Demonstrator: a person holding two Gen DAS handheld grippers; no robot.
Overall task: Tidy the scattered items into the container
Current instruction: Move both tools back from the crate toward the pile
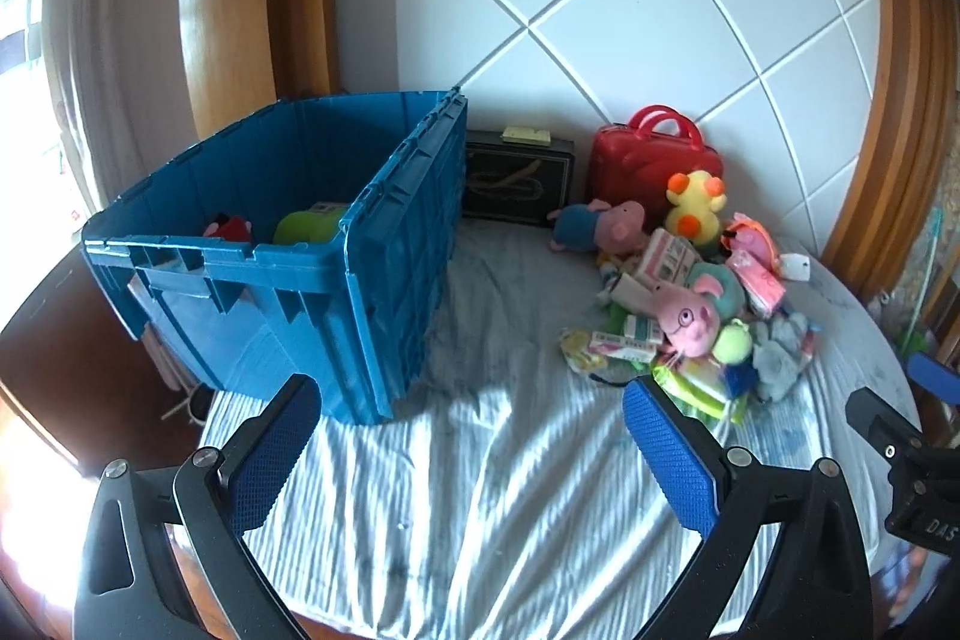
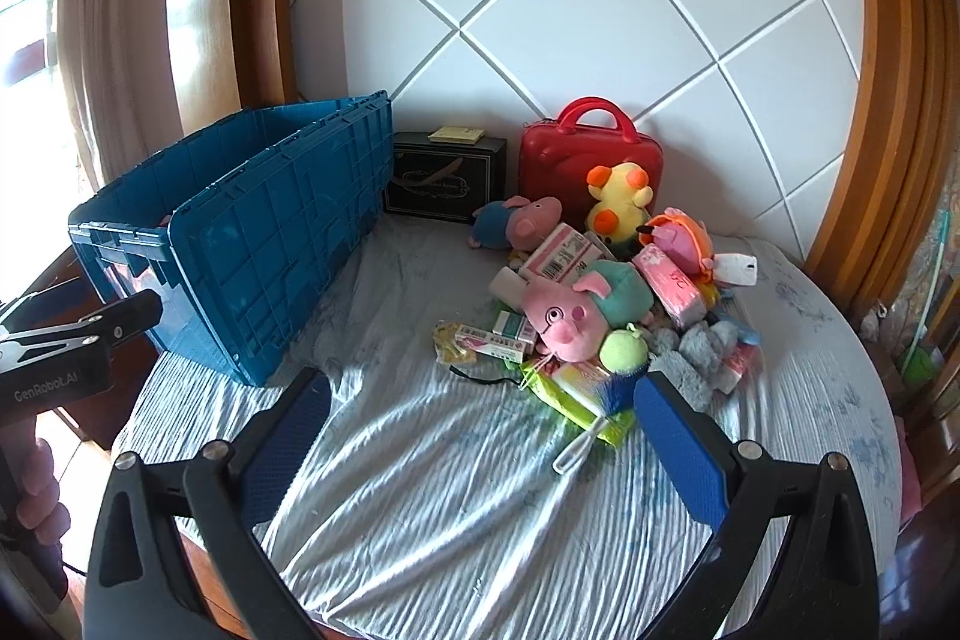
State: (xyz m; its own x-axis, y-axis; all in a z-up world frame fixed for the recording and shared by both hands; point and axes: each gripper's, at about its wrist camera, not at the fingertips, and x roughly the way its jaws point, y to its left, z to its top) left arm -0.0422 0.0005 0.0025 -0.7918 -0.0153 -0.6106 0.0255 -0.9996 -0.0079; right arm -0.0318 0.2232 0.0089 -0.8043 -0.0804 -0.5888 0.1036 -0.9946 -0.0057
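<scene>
My 2 grippers hover over the striped pale-blue bedsheet (image 2: 456, 490), both with jaws wide apart and nothing in them: the left gripper (image 1: 471, 436) faces the gap between crate and toys, the right gripper (image 2: 480, 436) sits just short of the pile. The scattered items lie heaped at the right, near the padded headboard. The nearest pick for my right jaws looks like the flat lime-green packet (image 2: 576, 400) at the pile's front edge, or the round green plush ball (image 2: 624, 349); I'd come in low, straddle 1 item only, and avoid snagging the sheet. The big blue ribbed plastic crate (image 1: 288, 268) stands open at the left, already holding a red plush toy (image 1: 231, 227) and a green plush toy (image 1: 306, 226).
</scene>
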